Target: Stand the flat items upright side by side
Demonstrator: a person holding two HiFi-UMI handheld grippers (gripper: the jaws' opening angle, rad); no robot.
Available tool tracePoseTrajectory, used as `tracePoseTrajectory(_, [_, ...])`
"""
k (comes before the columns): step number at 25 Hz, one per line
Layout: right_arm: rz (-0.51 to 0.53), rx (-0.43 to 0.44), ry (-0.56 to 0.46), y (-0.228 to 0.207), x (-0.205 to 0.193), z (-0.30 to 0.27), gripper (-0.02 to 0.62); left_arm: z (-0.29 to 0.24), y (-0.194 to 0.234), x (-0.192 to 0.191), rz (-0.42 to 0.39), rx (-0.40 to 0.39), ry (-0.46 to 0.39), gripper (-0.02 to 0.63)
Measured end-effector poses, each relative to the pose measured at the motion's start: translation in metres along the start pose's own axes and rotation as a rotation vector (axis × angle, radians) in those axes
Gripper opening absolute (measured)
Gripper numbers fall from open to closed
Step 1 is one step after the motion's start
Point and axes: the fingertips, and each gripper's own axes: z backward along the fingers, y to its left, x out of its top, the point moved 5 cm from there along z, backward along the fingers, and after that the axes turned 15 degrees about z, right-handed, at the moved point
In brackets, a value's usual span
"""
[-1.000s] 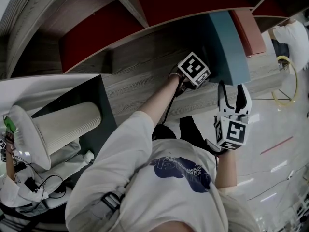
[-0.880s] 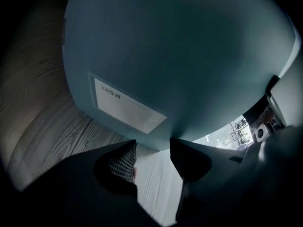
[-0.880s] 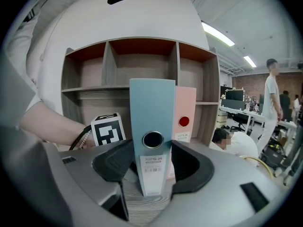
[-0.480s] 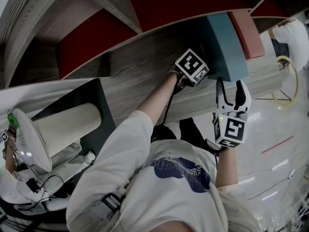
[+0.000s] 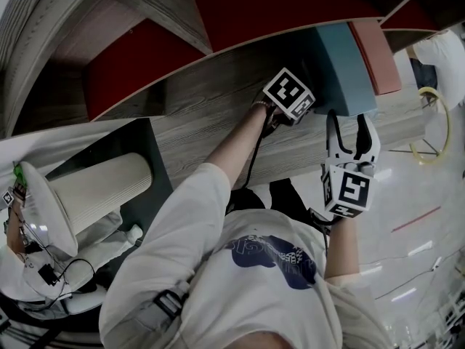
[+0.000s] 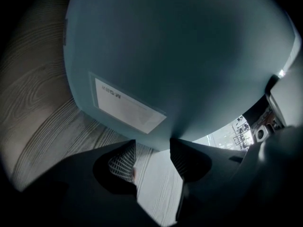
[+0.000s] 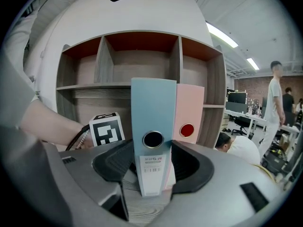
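While blue binder (image 7: pixel 152 112) stands against pink binder (image 7: pixel 190 112) on shelf (image 5: pixel 218 100), right gripper (image 5: pixel 352 123) jaws parted, framing blue spine, no grip; left gripper (image 6: pixel 152 148) jaws wide, empty.

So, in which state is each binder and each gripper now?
Blue binder: upright on the shelf, beside the pink one.
Pink binder: upright.
Left gripper: jaws apart, nothing held, near the blue binder's side.
Right gripper: jaws apart, in front of the blue spine.
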Motion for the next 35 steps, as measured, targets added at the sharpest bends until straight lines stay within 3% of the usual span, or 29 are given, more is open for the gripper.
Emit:
tracePoseTrajectory(22, [0.017, -0.010, 0.005, -0.002, 0.004, -0.012, 0.245, 0.000, 0.008, 0.011, 0.004, 0.022, -0.001, 0.222])
tracePoseTrajectory(35, [0.012, 0.059, 0.027, 0.018, -0.007, -0.009, 0.227, 0.001, 0.010, 0.014, -0.009, 0.020, 0.006, 0.222])
